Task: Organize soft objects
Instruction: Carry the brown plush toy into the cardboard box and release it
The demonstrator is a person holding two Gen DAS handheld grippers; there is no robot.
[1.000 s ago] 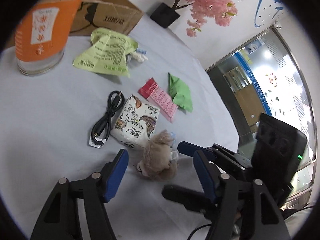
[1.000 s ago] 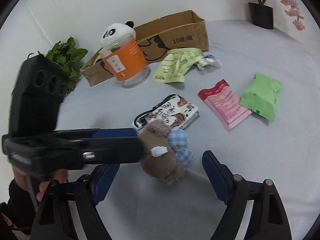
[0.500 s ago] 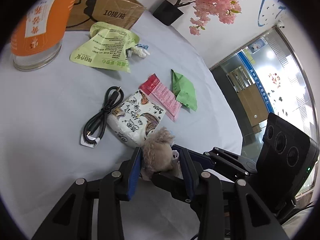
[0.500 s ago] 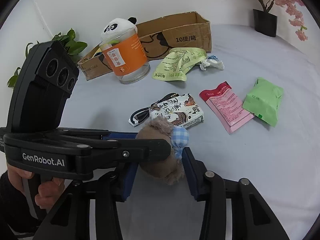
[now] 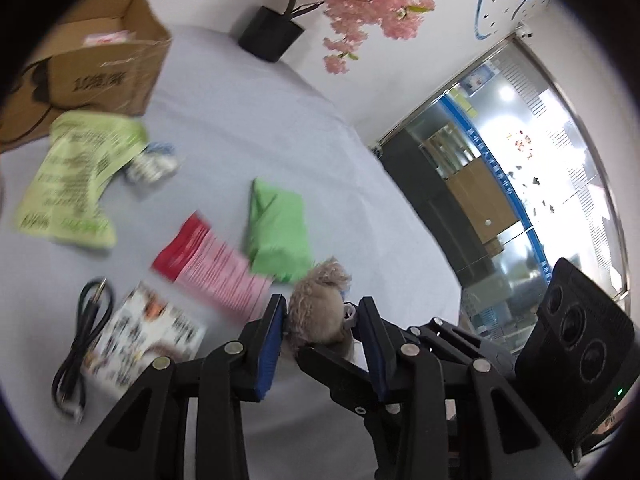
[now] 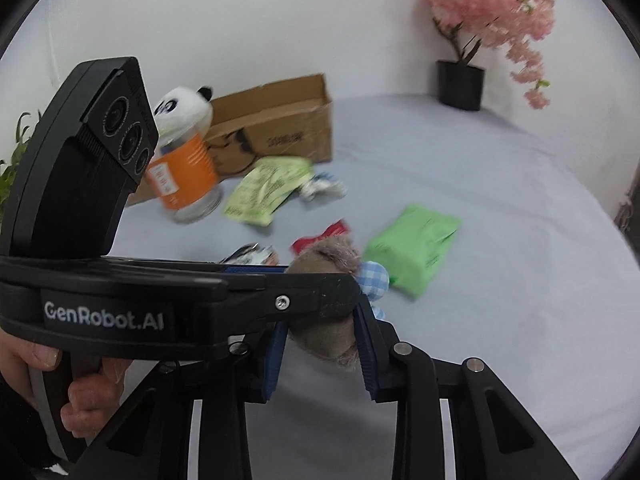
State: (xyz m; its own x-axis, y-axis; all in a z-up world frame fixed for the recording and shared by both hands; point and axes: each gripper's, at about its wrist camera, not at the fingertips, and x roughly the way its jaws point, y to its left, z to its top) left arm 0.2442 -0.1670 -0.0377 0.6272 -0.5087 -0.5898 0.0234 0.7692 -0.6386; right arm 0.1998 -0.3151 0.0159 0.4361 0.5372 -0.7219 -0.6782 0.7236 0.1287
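In the left wrist view, the left gripper point(image 5: 322, 320) has its blue-padded fingers point(image 5: 270, 344) drawn in narrow against a small brown plush toy point(image 5: 318, 312), pinching it from both sides. The toy sits raised above the pale grey table point(image 5: 240, 128). The right gripper point(image 5: 440, 352) comes in from the right, its black fingers crossing under the toy; from here I cannot tell how wide it stands. Beyond the toy lie a green soft pack point(image 5: 278, 232) and a red-and-pink sachet point(image 5: 216, 264), the two just beside each other. To the left are a patterned tissue pack point(image 5: 148, 336) with a black cable point(image 5: 80, 344) along its side, a light green pouch point(image 5: 76, 184) with a small crumpled wrapper point(image 5: 152, 164) at its edge, and a cardboard box point(image 5: 92, 76) at the back. A potted pink blossom tree point(image 5: 360, 8) stands at the far edge.

In the right wrist view, the right gripper point(image 6: 320, 344) is closed narrow on the lower part of the plush toy point(image 6: 326, 336) — its blue pads press both flanks. The left gripper point(image 6: 316, 280) reaches across from the left and clamps the toy's upper part, a checked blue bit point(image 6: 374, 278) poking out to the right. The person's left hand point(image 6: 80, 392) grips that tool's handle. Behind are the green soft pack point(image 6: 416, 252), the light green pouch point(image 6: 268, 188), an orange-labelled jar point(image 6: 186, 176) with a panda plush point(image 6: 182, 108) on top, and the cardboard box point(image 6: 276, 120).
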